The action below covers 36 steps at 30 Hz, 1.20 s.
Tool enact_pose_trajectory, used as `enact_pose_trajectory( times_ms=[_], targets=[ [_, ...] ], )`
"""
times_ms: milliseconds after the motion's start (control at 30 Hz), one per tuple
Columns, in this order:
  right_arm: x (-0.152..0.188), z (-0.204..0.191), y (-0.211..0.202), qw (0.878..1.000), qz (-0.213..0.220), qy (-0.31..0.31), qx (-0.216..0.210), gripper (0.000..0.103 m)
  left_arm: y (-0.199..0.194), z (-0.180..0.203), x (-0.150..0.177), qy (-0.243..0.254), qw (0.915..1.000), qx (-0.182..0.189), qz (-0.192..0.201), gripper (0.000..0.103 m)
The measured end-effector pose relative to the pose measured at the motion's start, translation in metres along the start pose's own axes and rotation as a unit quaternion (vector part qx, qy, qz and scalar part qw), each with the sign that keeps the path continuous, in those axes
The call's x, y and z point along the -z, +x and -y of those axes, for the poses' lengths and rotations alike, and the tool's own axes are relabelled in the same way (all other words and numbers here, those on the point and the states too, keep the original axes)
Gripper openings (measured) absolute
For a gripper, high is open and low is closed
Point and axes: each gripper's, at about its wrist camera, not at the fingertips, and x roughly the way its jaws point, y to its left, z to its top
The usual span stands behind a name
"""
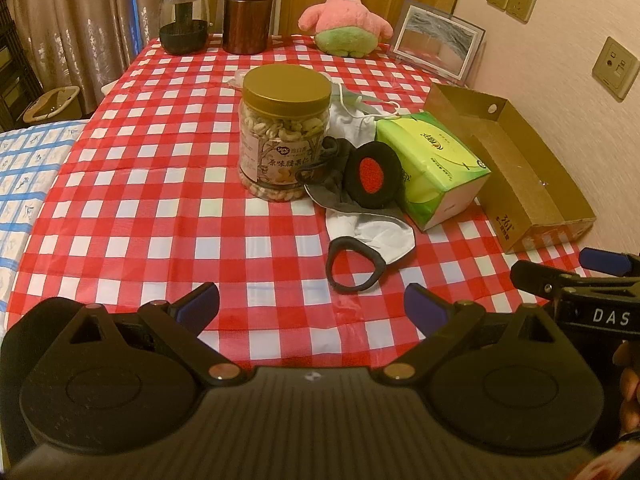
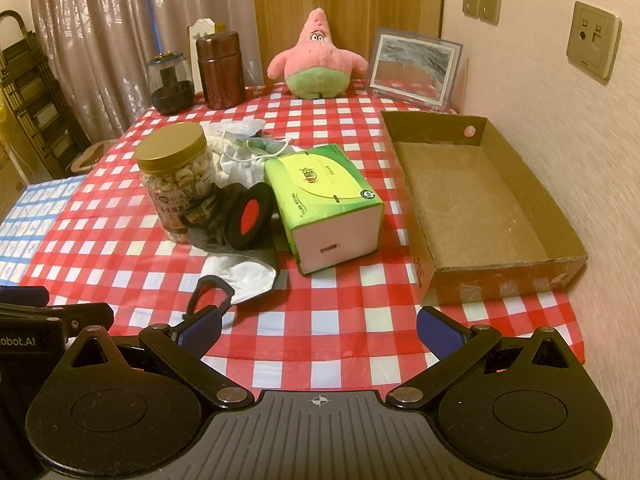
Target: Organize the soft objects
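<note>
Both my tools are empty right now, fingers spread wide: the left tool and right tool hang side by side over the near edge of the worktop.

Just ahead of the left one is a grey-and-white face mask, its dark ear loop lying flat toward me. It looks feather-light and floppy, so I'd pinch the loop or the folded edge; it'll sag and drag.

Behind it a black ear pad with a red centre leans on the green tissue pack, squashy, best squeezed across its short sides. The cardboard box sits empty to the right.

More white masks bunch behind the nut jar, mostly hidden; can't count them. Pink plush toy sits well back.
</note>
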Motion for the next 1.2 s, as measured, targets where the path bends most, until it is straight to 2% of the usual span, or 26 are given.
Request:
enact_pose_trajectory(
  times_ms=[933,1200],
  targets=[
    [0.0,0.001,0.001,1.0,-0.002,0.003,0.001,0.103,0.002,-0.002,0.001,-0.003,1.0,0.001,-0.001,0.098],
    [0.007,0.001,0.015,1.0,-0.008,0.004,-0.007,0.103,0.02,-0.015,0.0,-0.002,0.9999,0.008,-0.008,0.097]
  ],
)
